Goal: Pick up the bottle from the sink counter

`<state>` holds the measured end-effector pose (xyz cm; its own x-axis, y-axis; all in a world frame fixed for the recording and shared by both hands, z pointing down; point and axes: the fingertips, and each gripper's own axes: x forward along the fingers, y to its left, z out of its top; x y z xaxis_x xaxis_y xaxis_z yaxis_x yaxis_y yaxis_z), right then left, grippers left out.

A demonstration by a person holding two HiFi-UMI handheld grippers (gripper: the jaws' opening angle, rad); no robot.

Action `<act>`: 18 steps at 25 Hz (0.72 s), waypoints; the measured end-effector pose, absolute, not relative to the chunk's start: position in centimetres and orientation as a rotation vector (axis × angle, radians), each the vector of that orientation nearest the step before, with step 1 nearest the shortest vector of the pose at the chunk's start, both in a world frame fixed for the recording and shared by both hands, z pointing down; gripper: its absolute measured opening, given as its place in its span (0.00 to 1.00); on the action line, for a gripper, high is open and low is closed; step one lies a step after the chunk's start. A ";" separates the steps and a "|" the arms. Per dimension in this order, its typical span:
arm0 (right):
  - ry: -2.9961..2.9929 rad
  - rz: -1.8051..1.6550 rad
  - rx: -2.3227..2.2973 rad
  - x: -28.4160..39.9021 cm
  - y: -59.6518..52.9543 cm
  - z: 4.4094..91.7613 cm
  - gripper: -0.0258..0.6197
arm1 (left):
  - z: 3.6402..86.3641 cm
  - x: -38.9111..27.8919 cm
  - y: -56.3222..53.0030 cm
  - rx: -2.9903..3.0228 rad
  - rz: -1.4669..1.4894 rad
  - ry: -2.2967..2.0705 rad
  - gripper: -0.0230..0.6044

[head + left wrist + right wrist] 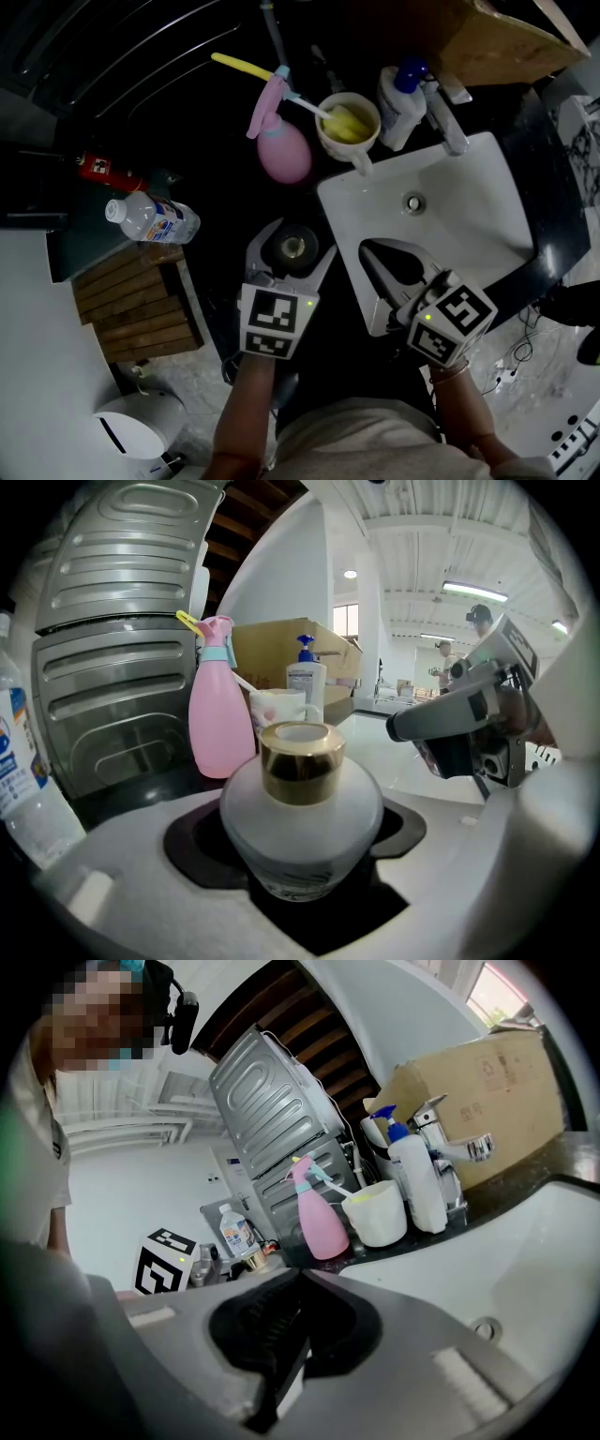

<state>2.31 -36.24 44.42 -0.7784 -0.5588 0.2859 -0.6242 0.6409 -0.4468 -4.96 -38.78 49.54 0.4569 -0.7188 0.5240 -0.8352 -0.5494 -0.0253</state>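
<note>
A round frosted-white bottle with a gold cap (pixel 302 803) sits between the white padded jaws of my left gripper (pixel 298 855), which is shut on its body. From the head view the bottle (pixel 293 247) is over the dark counter just left of the white sink (pixel 469 206), held in the left gripper (pixel 292 251). Whether it rests on the counter or hangs above it I cannot tell. My right gripper (pixel 371 253) is over the sink's near left corner, shut with nothing in it; its dark pads meet in the right gripper view (pixel 302 1277).
At the back of the counter stand a pink spray bottle (pixel 283 150), a cream cup (pixel 349 124) and a pump soap bottle (pixel 401 103) beside the faucet (pixel 445 117). A clear water bottle (pixel 155 218) lies at left above wooden slats (pixel 136 305). A cardboard box (pixel 506 37) stands behind.
</note>
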 end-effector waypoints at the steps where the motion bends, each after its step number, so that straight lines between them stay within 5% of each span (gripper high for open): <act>1: -2.735 0.812 0.988 2.3 -36.1 44.4 0.04 | 49.5 -5.0 -38.8 2.472 0.718 -1.345 0.59; 18: -2.747 0.775 0.973 2.0 -34.7 43.5 0.04 | 49.0 -5.0 -38.2 2.499 0.670 -1.336 0.59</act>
